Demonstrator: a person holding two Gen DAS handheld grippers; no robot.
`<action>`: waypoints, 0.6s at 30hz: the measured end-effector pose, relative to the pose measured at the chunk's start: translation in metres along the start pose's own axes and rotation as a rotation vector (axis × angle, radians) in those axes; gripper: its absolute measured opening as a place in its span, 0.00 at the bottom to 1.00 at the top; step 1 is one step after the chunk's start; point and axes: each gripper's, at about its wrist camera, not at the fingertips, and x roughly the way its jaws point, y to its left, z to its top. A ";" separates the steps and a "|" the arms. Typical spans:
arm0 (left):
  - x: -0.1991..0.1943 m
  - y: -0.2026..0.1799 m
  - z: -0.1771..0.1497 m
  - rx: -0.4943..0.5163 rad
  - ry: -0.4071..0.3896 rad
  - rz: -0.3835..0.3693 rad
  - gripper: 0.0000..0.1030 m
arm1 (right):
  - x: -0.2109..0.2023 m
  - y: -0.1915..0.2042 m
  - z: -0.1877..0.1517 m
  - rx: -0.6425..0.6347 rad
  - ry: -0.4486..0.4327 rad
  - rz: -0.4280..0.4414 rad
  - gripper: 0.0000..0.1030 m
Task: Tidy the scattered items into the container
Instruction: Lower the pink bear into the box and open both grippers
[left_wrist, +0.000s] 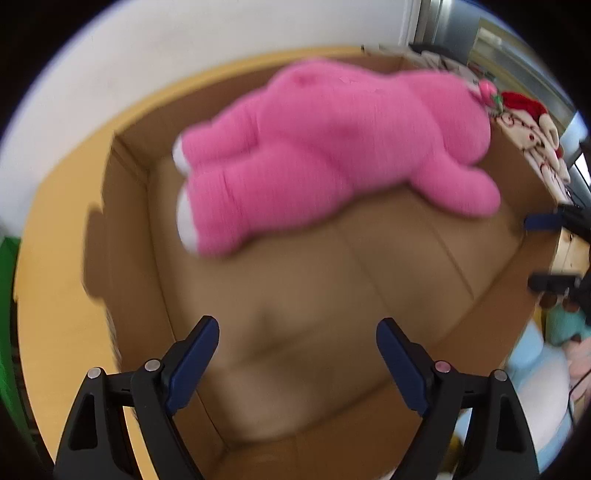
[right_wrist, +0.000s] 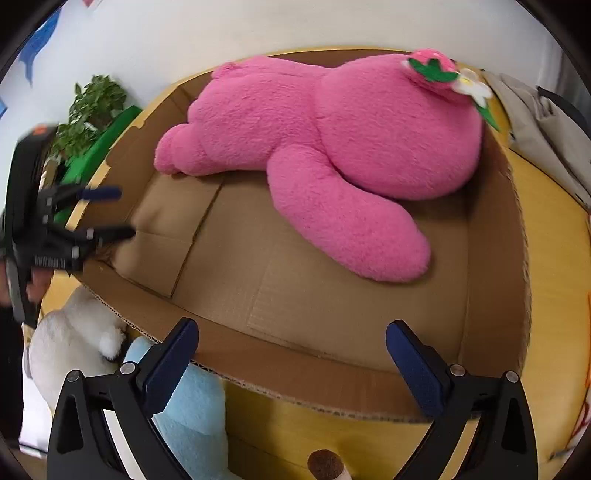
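The pink plush toy (right_wrist: 325, 147) already lies inside the cardboard box (right_wrist: 280, 373), ahead of both jaws. The right gripper (right_wrist: 291, 365) hangs over the near box wall, jaws wide open and empty. The left gripper (left_wrist: 297, 365) is the same, above the box floor. Next I would take the light blue plush (right_wrist: 192, 413) below the right jaws on the desk (right_wrist: 554, 266), grasping its middle deeply.

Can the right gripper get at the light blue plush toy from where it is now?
Probably yes: the right gripper is open and the light blue plush toy lies outside the cardboard box, just under its left finger.
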 end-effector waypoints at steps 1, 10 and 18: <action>0.003 -0.001 -0.008 -0.008 0.029 -0.022 0.83 | -0.001 0.000 -0.003 0.002 0.008 -0.003 1.00; -0.003 -0.007 -0.058 -0.053 0.079 -0.066 0.75 | -0.005 -0.007 -0.016 0.017 0.055 0.005 1.00; -0.110 -0.015 -0.085 -0.110 -0.284 0.080 0.76 | -0.070 0.007 -0.055 0.096 -0.218 0.065 1.00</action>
